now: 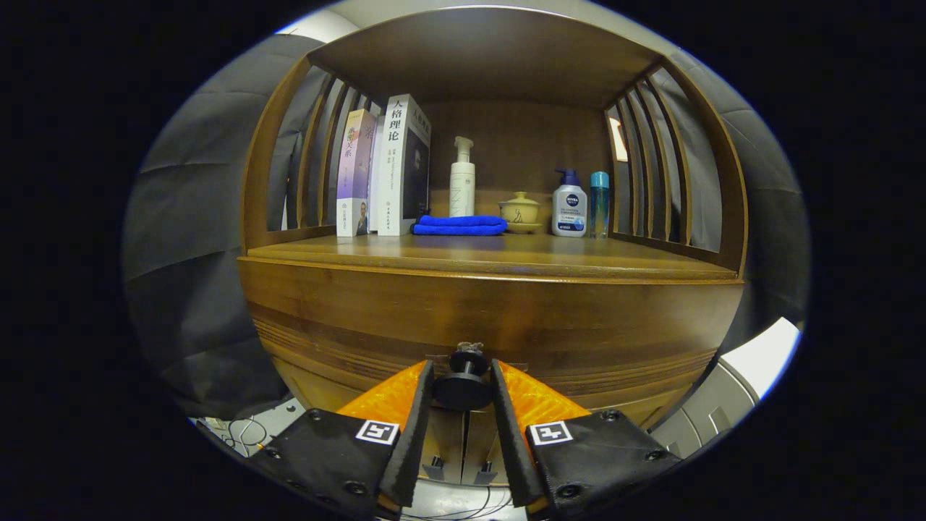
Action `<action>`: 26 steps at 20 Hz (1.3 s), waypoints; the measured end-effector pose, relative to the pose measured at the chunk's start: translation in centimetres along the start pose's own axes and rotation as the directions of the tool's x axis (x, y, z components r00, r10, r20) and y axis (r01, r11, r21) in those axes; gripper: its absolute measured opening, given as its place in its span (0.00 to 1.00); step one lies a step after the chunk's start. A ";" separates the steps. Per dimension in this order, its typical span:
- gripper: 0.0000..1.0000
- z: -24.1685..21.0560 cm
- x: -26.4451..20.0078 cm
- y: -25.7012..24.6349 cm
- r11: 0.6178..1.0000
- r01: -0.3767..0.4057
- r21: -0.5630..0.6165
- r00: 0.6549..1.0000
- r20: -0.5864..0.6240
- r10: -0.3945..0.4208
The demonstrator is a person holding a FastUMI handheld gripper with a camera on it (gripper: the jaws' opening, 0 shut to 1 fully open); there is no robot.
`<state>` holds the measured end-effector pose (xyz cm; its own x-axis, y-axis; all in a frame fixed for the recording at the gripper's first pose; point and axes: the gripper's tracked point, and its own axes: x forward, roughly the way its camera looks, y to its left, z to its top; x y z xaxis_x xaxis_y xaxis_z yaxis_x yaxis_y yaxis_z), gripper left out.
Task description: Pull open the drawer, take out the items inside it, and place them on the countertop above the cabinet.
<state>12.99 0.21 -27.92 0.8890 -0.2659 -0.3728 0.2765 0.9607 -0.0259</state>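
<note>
A wooden cabinet fills the view, with its drawer front (347, 318) straight ahead and closed. A dark round knob (463, 387) sticks out from the middle of the drawer. My gripper (463, 380) is closed around this knob, with one finger pressing on each side of it. The countertop (550, 253) lies just above the drawer, under a shelf hood with slatted sides. The inside of the drawer is hidden.
At the back of the countertop stand upright books (383, 170), a white pump bottle (462, 181), a folded blue cloth (460, 226), a small lidded ceramic jar (519, 211), a white bottle with a blue pump (569, 206) and a slim blue bottle (599, 204). The countertop's front strip is bare wood.
</note>
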 end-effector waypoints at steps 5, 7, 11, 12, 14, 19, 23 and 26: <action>0.37 -0.1 -0.1 0.1 1.000 -0.006 -0.025 1.000 -0.008 0.005; 0.33 -0.3 0.4 0.1 1.000 -0.002 -0.006 1.000 -0.015 0.002; 0.31 -0.1 -0.4 0.1 1.000 -0.002 0.020 0.999 -0.049 0.003; 0.31 -0.2 -0.8 0.2 1.000 -0.002 0.025 0.998 -0.056 0.003; 0.30 -0.4 -1.9 0.4 1.000 -0.007 0.004 0.998 -0.055 0.007; 0.30 -1.2 -5.2 0.6 0.998 -0.031 -0.048 0.998 -0.057 0.028; 0.30 -1.7 -7.1 0.5 0.996 -0.064 -0.057 0.995 -0.074 0.060; 0.31 -1.9 -7.9 0.6 0.997 -0.077 -0.012 0.992 -0.105 0.076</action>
<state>5.40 3.05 -26.77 0.8640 -0.1824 -0.4692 0.2025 0.9792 -0.0078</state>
